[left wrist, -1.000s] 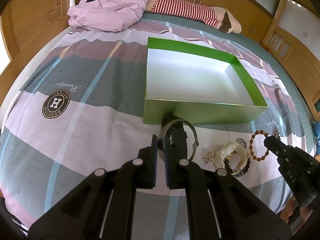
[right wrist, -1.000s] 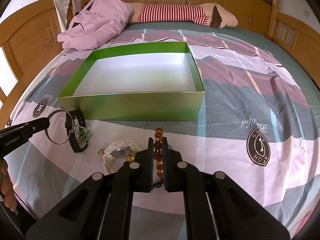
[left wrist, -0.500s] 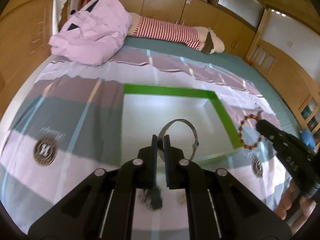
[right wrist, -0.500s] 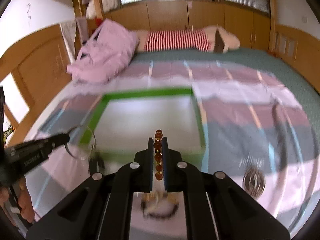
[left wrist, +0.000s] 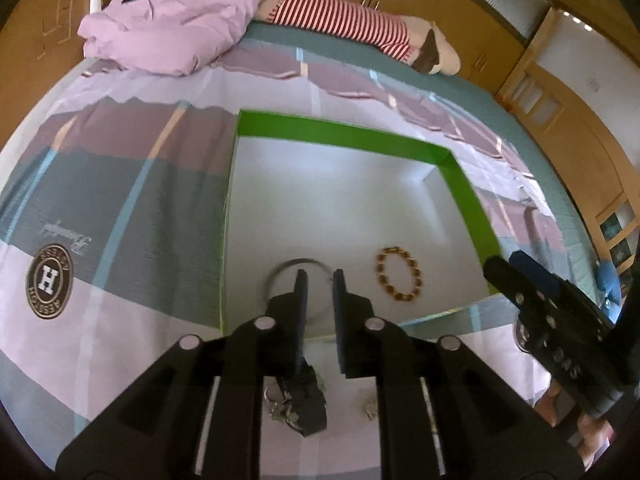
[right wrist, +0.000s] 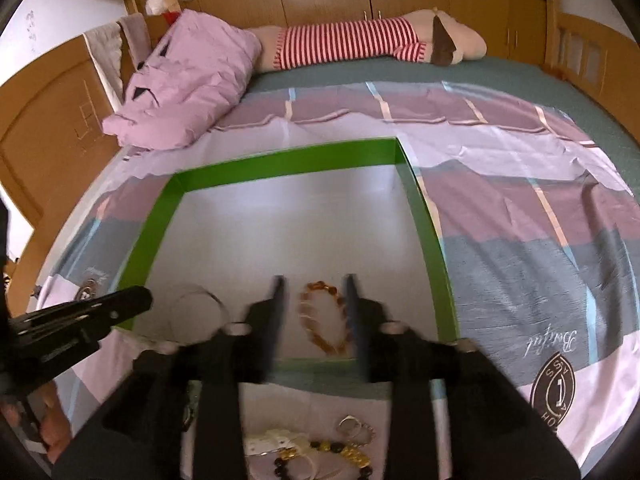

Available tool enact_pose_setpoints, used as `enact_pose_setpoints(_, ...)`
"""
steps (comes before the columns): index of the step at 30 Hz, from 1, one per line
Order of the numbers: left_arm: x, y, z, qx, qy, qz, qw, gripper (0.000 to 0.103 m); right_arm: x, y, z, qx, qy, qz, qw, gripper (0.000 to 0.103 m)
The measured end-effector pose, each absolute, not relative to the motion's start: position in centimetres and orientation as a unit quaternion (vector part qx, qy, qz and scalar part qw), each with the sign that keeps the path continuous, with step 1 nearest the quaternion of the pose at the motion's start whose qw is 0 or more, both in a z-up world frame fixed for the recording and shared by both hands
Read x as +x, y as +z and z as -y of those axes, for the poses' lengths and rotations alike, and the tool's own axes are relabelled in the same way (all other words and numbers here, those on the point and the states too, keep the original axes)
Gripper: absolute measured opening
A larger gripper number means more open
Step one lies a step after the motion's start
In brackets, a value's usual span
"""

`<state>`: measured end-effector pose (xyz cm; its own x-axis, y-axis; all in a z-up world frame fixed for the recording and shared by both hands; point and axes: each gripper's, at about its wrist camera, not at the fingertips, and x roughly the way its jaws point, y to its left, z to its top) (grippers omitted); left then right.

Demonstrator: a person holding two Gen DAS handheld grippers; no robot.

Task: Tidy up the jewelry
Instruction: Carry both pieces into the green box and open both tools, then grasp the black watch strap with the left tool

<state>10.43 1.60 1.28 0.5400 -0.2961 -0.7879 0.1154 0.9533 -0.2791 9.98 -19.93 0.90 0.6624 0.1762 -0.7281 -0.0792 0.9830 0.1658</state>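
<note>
A green box [left wrist: 344,134] with a white floor lies open on the bed; it also shows in the right wrist view [right wrist: 280,164]. My left gripper [left wrist: 319,280] is open above the box's near edge, and a silver bangle [left wrist: 280,270] lies on the box floor just beyond its fingers. My right gripper [right wrist: 314,286] is open above the box, and an amber bead bracelet [right wrist: 324,320] lies on the floor between its fingers; the bracelet also shows in the left wrist view [left wrist: 399,280]. The bangle shows faintly in the right wrist view [right wrist: 196,312].
On the bedsheet in front of the box lie a black watch [left wrist: 306,404], a white watch [right wrist: 276,444], a dark and gold bead bracelet [right wrist: 340,456] and small silver pieces [right wrist: 356,428]. A pink duvet [right wrist: 192,84] and a striped plush toy [right wrist: 360,40] lie at the far end.
Both grippers moved over the box and opened. The silver bangle dropped from the left gripper and the amber bracelet from the right; both now lie on the box floor.
</note>
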Motion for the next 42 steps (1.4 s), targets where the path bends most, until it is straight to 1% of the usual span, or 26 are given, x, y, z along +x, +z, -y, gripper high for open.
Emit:
enact_pose_setpoints(1,9.8,1.9,-1.7,-0.093,-0.117,-0.463,0.874,0.011,9.5,1.4,19.9,0.055,0.072,-0.399,0.913,0.054)
enact_pose_setpoints(2,9.3,2.3,-1.8,-0.090,-0.114,-0.461,0.875,0.012,8.6,2.0,19.9,0.050,0.079,-0.394,0.914,0.054)
enact_pose_setpoints(3,8.3,2.6,-2.1,-0.084,-0.109,-0.461,0.877,0.017,7.8,2.4,19.8,0.047,0.089,-0.394,0.913,0.054)
enact_pose_setpoints(4,7.5,2.6,-2.4,-0.081,-0.106,-0.463,0.876,0.026,6.9,2.5,19.8,0.044,0.098,-0.400,0.910,0.054)
enact_pose_setpoints(5,6.6,2.3,-2.8,-0.077,-0.101,-0.468,0.874,0.030,6.3,2.4,19.8,0.045,0.103,-0.408,0.906,0.054)
enact_pose_setpoints(6,5.6,1.5,-3.3,-0.077,-0.095,-0.479,0.869,0.032,5.7,2.2,19.8,0.049,0.110,-0.420,0.900,0.054)
enact_pose_setpoints(9,4.6,-1.0,-3.9,-0.095,-0.101,-0.504,0.853,0.032,4.4,0.1,19.7,0.059,0.130,-0.465,0.874,0.054)
enact_pose_setpoints(13,5.3,-3.7,-3.1,-0.111,-0.103,-0.529,0.835,0.032,4.0,-2.3,19.7,0.039,0.105,-0.502,0.857,0.054)
enact_pose_setpoints(14,5.5,-4.0,-2.8,-0.106,-0.100,-0.529,0.836,0.033,4.1,-2.8,19.8,0.043,0.101,-0.511,0.853,0.054)
enact_pose_setpoints(16,5.8,-4.6,-2.1,-0.102,-0.101,-0.526,0.838,0.044,4.2,-3.5,20.0,0.049,0.097,-0.523,0.845,0.054)
enact_pose_setpoints(26,5.7,-5.2,-1.2,-0.096,-0.103,-0.533,0.835,0.044,4.5,-5.7,18.3,-0.001,0.089,-0.548,0.831,0.053)
enact_pose_setpoints(27,5.6,-5.3,-1.2,-0.096,-0.104,-0.533,0.834,0.044,4.5,-5.8,18.3,-0.003,0.090,-0.549,0.831,0.052)
enact_pose_setpoints(28,5.7,-5.3,-1.1,-0.095,-0.105,-0.534,0.833,0.044,4.5,-5.9,18.3,-0.004,0.093,-0.552,0.829,0.043)
enact_pose_setpoints(29,5.6,-5.3,-1.1,-0.094,-0.106,-0.535,0.833,0.044,4.5,-6.1,18.2,-0.006,0.093,-0.554,0.827,0.032)
enact_pose_setpoints(30,5.6,-5.2,-1.1,-0.093,-0.105,-0.533,0.834,0.044,4.5,-6.1,18.3,-0.007,0.092,-0.555,0.827,0.015)
enact_pose_setpoints(34,5.4,-4.7,-1.3,-0.097,-0.108,-0.529,0.836,0.043,4.5,-4.8,18.7,0.026,0.118,-0.538,0.834,0.014)
enact_pose_setpoints(35,5.3,-4.6,-1.4,-0.098,-0.108,-0.528,0.837,0.043,4.5,-4.5,18.8,0.029,0.122,-0.535,0.835,0.011)
enact_pose_setpoints(36,5.3,-4.6,-1.4,-0.097,-0.108,-0.527,0.837,0.043,4.4,-4.1,18.9,0.030,0.122,-0.532,0.838,0.011)
enact_pose_setpoints(38,5.4,-4.7,-1.3,-0.097,-0.107,-0.529,0.836,0.045,4.3,-3.5,19.3,0.041,0.125,-0.524,0.841,0.011)
enact_pose_setpoints(40,5.5,-5.0,-1.3,-0.098,-0.105,-0.533,0.834,0.049,4.3,-3.2,19.7,0.051,0.125,-0.520,0.843,0.011)
enact_pose_setpoints(42,5.6,-5.3,-1.3,-0.097,-0.105,-0.535,0.833,0.050,4.3,-3.2,20.2,0.051,0.112,-0.523,0.844,0.011)
